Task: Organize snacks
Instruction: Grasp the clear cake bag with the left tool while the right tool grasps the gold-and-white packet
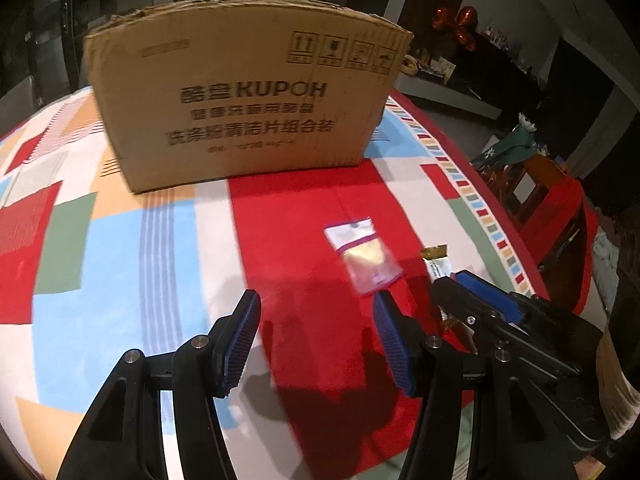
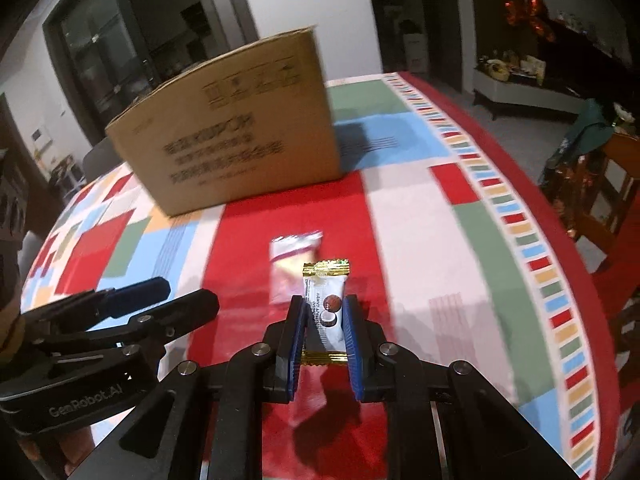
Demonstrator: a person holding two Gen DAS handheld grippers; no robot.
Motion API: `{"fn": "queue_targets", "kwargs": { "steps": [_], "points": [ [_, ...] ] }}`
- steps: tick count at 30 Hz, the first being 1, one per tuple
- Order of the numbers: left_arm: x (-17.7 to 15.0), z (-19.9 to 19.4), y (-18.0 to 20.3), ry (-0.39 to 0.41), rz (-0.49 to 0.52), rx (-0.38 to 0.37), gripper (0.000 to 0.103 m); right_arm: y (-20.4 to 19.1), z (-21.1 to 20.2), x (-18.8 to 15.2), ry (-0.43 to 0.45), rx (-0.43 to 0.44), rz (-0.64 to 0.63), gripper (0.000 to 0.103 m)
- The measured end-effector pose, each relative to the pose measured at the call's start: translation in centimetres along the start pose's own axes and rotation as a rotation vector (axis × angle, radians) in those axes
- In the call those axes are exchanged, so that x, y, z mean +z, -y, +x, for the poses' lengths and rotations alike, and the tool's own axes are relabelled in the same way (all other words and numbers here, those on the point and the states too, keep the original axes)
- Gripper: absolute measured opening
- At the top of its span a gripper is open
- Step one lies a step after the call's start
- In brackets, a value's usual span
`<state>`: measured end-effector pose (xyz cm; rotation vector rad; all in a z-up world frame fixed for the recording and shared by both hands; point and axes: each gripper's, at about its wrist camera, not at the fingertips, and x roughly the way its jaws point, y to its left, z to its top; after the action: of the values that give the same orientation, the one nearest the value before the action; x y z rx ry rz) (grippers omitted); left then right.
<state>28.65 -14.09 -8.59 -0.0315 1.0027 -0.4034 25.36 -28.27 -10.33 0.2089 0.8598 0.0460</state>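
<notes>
We pinch the candy bar (image 2: 325,312) in our right gripper (image 2: 324,320) | our left gripper (image 1: 316,320) hangs half-open, empty | clear packet (image 1: 362,258) lies on tablecloth (image 1: 280,220)

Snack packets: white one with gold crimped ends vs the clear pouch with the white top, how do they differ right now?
The white candy packet with gold crimped ends is clamped in the right gripper; the clear pouch with a white top lies loose on the patchwork tablecloth, ahead of the open, empty left gripper. The candy packet is opaque and printed; the pouch is see-through. Both are small sealed packets, outside the cardboard box.
</notes>
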Motion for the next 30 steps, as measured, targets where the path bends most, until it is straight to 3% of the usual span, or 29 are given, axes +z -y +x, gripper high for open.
{"fn": "queue_targets", "kwargs": {
  "steps": [6, 21, 30],
  "points": [
    [1.1, 2.4, 2.1, -0.018, 0.002, -0.025, 0.057, 2.4, 0.4, 0.8, -0.012, -0.014, 0.013, 0.02],
    [2.4, 6.7, 4.2, -0.061, 0.001, 0.103, 0.057, 4.8, 0.8, 1.6, 0.005, 0.019, 0.039, 0.02],
    [2.4, 6.8, 4.4, -0.06, -0.003, 0.091, 0.04, 5.1, 0.4, 2.1, 0.021, 0.038, 0.047, 0.02]
  ]
}}
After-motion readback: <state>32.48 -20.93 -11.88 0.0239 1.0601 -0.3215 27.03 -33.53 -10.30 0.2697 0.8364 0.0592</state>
